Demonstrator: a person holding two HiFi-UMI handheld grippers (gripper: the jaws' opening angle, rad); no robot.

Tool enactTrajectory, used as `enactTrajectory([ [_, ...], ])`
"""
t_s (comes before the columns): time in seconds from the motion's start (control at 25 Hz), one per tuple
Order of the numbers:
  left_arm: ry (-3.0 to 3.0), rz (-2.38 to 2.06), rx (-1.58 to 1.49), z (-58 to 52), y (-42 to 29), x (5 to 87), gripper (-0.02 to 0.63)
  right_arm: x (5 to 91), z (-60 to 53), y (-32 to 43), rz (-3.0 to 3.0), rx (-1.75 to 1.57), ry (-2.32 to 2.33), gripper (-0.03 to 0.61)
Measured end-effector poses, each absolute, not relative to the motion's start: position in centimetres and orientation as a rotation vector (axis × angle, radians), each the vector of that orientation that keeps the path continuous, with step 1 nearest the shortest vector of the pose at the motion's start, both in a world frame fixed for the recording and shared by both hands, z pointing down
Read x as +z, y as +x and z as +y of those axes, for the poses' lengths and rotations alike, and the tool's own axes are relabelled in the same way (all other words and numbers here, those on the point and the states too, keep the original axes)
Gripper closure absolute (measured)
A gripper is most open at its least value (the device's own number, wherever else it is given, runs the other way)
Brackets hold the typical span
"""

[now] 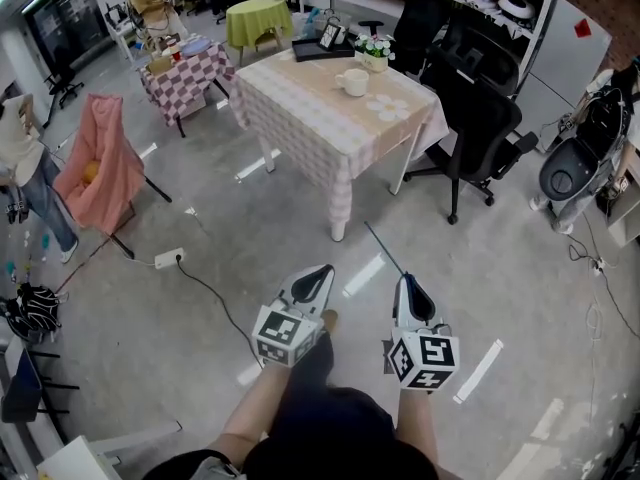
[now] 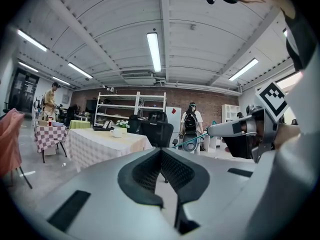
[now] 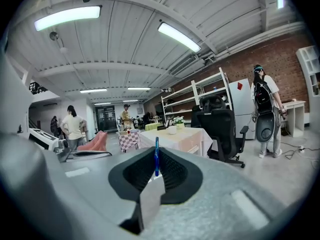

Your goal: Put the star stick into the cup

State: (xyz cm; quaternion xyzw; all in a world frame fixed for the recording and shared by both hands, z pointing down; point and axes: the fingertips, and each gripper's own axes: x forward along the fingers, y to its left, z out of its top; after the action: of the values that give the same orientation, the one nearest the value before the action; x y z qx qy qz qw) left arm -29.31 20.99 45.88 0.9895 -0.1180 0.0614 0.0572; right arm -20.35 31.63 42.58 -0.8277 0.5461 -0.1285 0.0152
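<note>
A table (image 1: 300, 118) under a pale checked cloth is standing on the grey floor (image 1: 250, 228). A white cup (image 1: 352, 82) is sitting near the table's middle. A pot of flowers (image 1: 376, 53) is resting at the cup's 1 o'clock, a dark tray (image 1: 322, 52) at 11 o'clock, and flower-shaped mats (image 1: 388, 108) at 4 o'clock. A power strip (image 1: 168, 258) is lying on the floor at the table's 8 o'clock.

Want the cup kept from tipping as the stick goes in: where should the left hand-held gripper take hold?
Probably pinch the wall of the cup at the rim, one jaw inside, one outside, coming from the left. It stands upright, open-topped, on the table; the right hand-held gripper carries the star stick, so the mouth is left free.
</note>
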Motion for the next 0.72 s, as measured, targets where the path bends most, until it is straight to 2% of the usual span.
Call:
enactTrajectory([
  [0.72,3.046,-0.39,0.206,10.0,-23.1,44.6,0.603,41.9,20.8,-13.9,1.696,-0.416,-2.581,0.558],
])
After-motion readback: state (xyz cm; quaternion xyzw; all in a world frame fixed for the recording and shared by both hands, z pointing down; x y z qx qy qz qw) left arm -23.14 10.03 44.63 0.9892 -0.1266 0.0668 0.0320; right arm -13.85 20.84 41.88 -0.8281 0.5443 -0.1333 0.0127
